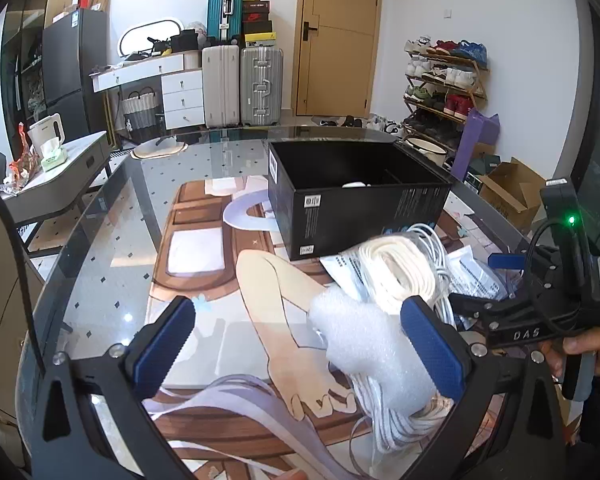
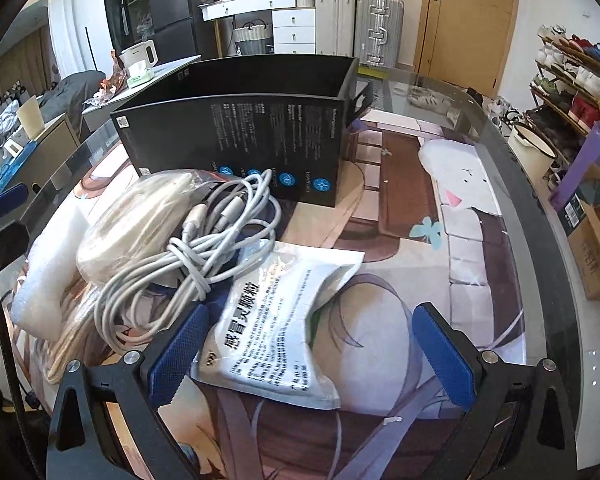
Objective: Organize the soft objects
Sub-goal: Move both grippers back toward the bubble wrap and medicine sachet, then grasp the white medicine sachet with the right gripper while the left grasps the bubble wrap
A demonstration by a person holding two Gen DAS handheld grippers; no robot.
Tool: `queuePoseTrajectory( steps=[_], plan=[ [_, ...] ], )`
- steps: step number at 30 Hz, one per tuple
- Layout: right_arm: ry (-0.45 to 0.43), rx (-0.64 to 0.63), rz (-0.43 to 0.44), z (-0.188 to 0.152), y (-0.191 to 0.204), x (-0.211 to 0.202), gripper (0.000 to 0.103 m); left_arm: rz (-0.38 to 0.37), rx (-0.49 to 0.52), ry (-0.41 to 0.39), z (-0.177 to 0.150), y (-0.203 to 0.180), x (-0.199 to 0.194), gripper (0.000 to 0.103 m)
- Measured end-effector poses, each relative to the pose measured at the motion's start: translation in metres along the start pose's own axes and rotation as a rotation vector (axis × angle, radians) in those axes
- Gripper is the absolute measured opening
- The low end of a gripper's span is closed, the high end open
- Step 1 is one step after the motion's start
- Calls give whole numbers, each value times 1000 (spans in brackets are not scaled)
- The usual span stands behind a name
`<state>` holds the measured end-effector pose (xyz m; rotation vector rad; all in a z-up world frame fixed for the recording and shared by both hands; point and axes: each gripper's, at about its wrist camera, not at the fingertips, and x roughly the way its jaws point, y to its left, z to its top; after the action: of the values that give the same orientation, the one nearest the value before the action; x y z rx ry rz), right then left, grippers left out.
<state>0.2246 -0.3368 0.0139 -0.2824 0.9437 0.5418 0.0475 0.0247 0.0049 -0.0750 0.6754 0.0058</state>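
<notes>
An open black box (image 1: 360, 204) stands on the printed mat; it also shows in the right wrist view (image 2: 240, 136). In front of it lies a pile: white foam wrap (image 1: 360, 340), a bagged coil of flat white cable (image 1: 396, 268), a tangled grey-white cable (image 2: 192, 248) and a white printed packet (image 2: 276, 328). My left gripper (image 1: 300, 344) is open, the foam wrap lying between its blue pads toward the right one. My right gripper (image 2: 312, 356) is open, with the packet between its pads. The right gripper also shows in the left wrist view (image 1: 532, 312).
The glass table (image 1: 112, 248) carries a large printed mat (image 2: 420, 240). Something white lies inside the box (image 1: 356, 184). A side table with a kettle (image 1: 48, 132) stands at left. Suitcases (image 1: 240, 84), a shoe rack (image 1: 444, 84) and a cardboard box (image 1: 508, 192) stand beyond the table.
</notes>
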Motion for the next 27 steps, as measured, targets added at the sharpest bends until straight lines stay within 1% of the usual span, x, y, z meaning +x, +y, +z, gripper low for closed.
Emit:
queuePoseTrajectory(
  steps=[7,14,18,19,20,21,23,24,25,27],
  plan=[
    [11,15,-14,-3,-12,-3,102,-17,-13,9,0,2,1,103],
    [6,-35,20,0,-16,0,102,-28,-12,17,-2,1,4,103],
    [4,-67,40,3,-15,1,99,-32,-12,16,-2,0,6,103],
    [1,-72,50,4,-14,1,93,-33,-12,16,-2,1,5,103],
    [-5,-83,55,5,-12,0,85,-34,-12,19,-2,0,6,103],
    [-7,-86,63,5,-11,-2,81,-36,-12,22,-2,0,7,103],
    [-17,-95,69,4,-8,-5,60,-40,-12,26,-2,-1,7,103],
    [-22,-102,73,3,-6,-6,56,-44,-12,27,-2,-2,8,103],
    [-28,-107,74,2,-5,-8,49,-49,-11,30,-2,-2,8,103],
    [-41,-106,58,-2,-3,-10,47,-56,-8,37,-3,-4,9,103]
  ],
)
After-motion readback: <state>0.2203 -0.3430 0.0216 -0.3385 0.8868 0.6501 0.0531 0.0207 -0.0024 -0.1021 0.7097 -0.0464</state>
